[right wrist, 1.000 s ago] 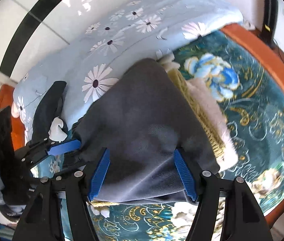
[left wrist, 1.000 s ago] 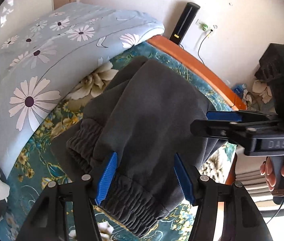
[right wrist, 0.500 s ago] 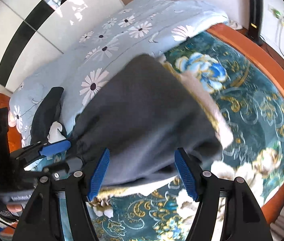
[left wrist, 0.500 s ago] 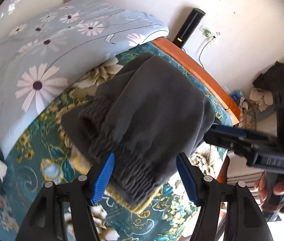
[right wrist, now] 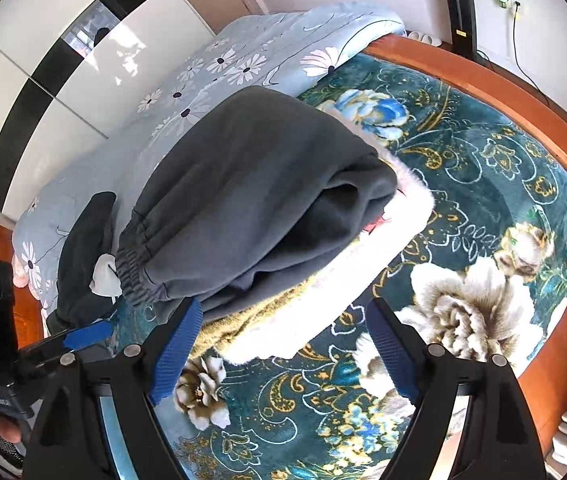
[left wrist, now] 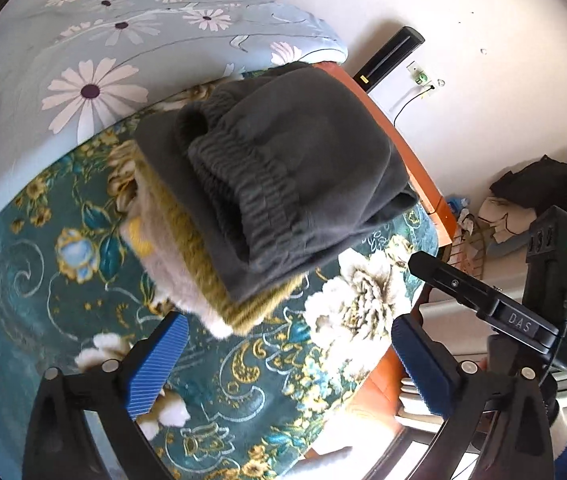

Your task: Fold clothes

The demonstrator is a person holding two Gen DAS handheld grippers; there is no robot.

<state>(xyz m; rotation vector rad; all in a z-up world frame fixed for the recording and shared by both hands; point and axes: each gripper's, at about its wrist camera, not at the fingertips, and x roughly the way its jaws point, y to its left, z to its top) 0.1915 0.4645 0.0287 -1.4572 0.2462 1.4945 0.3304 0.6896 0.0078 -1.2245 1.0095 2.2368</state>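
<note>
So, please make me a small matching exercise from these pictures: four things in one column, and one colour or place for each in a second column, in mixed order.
Things:
1. folded trousers
2. quilt
3. bed frame
4. gripper pads

Colours or places:
a. orange-brown wood
b. ribbed blue
c. dark grey, on top of the pile
d. pale blue with daisies

Pairs: 1-c, 2-d, 3-a, 4-b

Folded sweatpants (left wrist: 283, 168) dark grey, sitting on an olive-yellow and white fleecy garment (left wrist: 187, 280). Blanket (right wrist: 483, 208) teal with gold scrolls plus cream and blue flowers; duvet (left wrist: 123, 52) pale blue with white daisies. Bed frame (right wrist: 503, 92) orange-brown, gripper pads (right wrist: 177, 350) blue.
</note>
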